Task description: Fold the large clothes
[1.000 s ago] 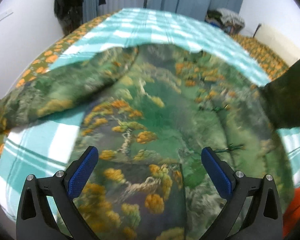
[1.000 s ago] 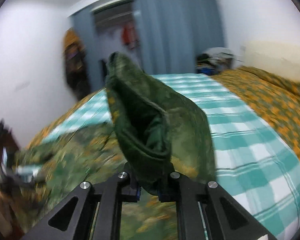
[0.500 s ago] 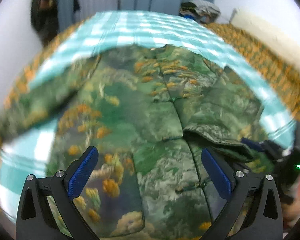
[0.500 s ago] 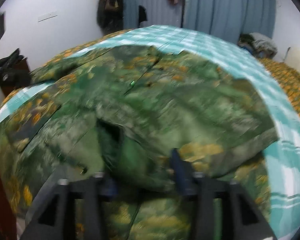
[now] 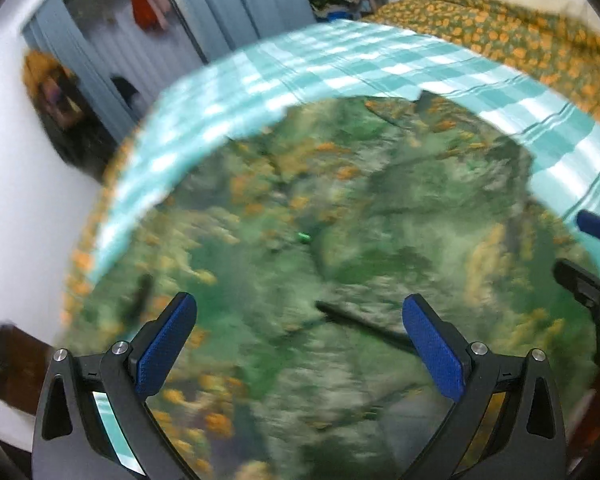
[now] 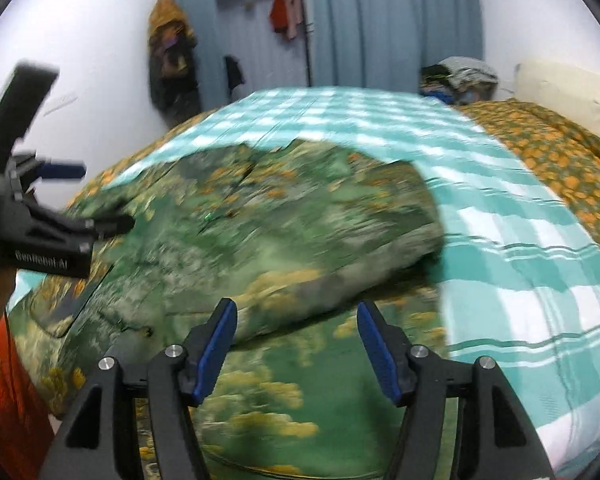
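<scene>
Risk first: the sleeve [image 6: 340,236] you just laid over the jacket [image 5: 340,240] looks bulky and only loosely settled, its free end lying just ahead of your right gripper [image 6: 296,344], so I'd expect it to spring or slide back off if the next pull drags the body panel under it. The jacket sits on a checked sheet [image 6: 500,240], and that sheet may slip and wrinkle with any hard tug, skewing the fold line. Both views are smeared, so edges, seams and the zipper are hard to place; grabbing now risks pinching two layers, or the sheet along with the cloth. Your left gripper [image 5: 300,340] shows at the far left of the right gripper's view, above the jacket's other side; keep the two tools from crossing over the middle. Fingers: the right jaws have just been opening and stand roughly half apart, blue pads [image 6: 216,344] clear, nothing between them but jacket fabric lying below, untouched as far as I can tell. The left jaws stand wide apart, pads [image 5: 168,348] empty, hovering over the jacket's lower part, no contact visible. The jacket lies spread on the bed [image 6: 560,152], straight ahead of and beneath both finger pairs.
</scene>
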Demonstrator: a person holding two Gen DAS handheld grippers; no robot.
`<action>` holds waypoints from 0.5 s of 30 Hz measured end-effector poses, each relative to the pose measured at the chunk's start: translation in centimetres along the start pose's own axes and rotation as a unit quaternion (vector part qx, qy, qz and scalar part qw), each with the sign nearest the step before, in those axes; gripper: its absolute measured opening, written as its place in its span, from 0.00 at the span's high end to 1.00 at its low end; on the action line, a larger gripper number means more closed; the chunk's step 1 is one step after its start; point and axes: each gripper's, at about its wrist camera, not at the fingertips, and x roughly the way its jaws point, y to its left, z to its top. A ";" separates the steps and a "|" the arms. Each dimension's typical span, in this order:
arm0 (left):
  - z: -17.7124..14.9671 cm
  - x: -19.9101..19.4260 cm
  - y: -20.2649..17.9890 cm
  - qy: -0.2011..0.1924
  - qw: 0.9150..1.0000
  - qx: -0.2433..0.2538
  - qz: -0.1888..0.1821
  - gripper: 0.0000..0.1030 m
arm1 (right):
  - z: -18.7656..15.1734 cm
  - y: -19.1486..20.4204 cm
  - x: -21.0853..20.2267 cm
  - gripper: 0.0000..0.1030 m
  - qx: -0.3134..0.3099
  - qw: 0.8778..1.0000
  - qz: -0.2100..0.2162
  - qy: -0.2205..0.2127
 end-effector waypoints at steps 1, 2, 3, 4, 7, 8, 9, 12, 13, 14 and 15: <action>-0.1 0.3 0.7 0.015 0.999 -0.027 -0.041 0.01 | 0.1 -0.3 -0.1 0.38 0.005 1.000 -0.003 -0.004; -0.3 0.8 1.6 0.031 0.993 -0.066 -0.093 0.01 | 0.1 -0.6 -0.3 0.38 0.009 1.000 -0.006 -0.007; -0.8 1.4 3.0 0.046 0.980 -0.118 -0.155 0.01 | 0.2 -0.9 -0.6 0.38 0.012 1.000 -0.008 -0.013; -1.2 1.9 3.5 0.056 0.969 -0.148 -0.188 0.01 | 0.4 -1.2 -0.7 0.38 0.013 1.000 -0.008 -0.018; -2.4 4.3 4.0 0.095 0.940 -0.203 -0.258 0.01 | 0.4 -1.2 -1.1 0.38 0.008 0.999 -0.010 -0.032; -2.5 4.8 3.3 0.104 0.938 -0.198 -0.264 0.01 | 0.4 -1.2 -1.3 0.38 0.005 0.999 -0.009 -0.034; -2.6 5.3 2.5 0.111 0.939 -0.193 -0.264 0.02 | 0.4 -1.2 -1.3 0.38 0.005 0.999 -0.008 -0.034; -2.6 7.2 0.0 0.137 0.932 -0.189 -0.276 0.29 | 0.2 -1.1 -1.0 0.38 0.008 1.000 0.000 -0.027; -2.5 7.8 -0.5 0.146 0.932 -0.191 -0.272 0.38 | 0.1 -1.1 -1.0 0.38 0.007 1.000 0.001 -0.027; -2.4 8.1 -0.7 0.149 0.932 -0.193 -0.267 0.53 | 0.1 -0.9 -1.0 0.38 0.004 1.000 0.001 -0.029; -2.3 8.3 -0.9 0.149 0.934 -0.195 -0.259 0.73 | 0.1 -0.8 -1.2 0.38 0.000 1.000 0.000 -0.032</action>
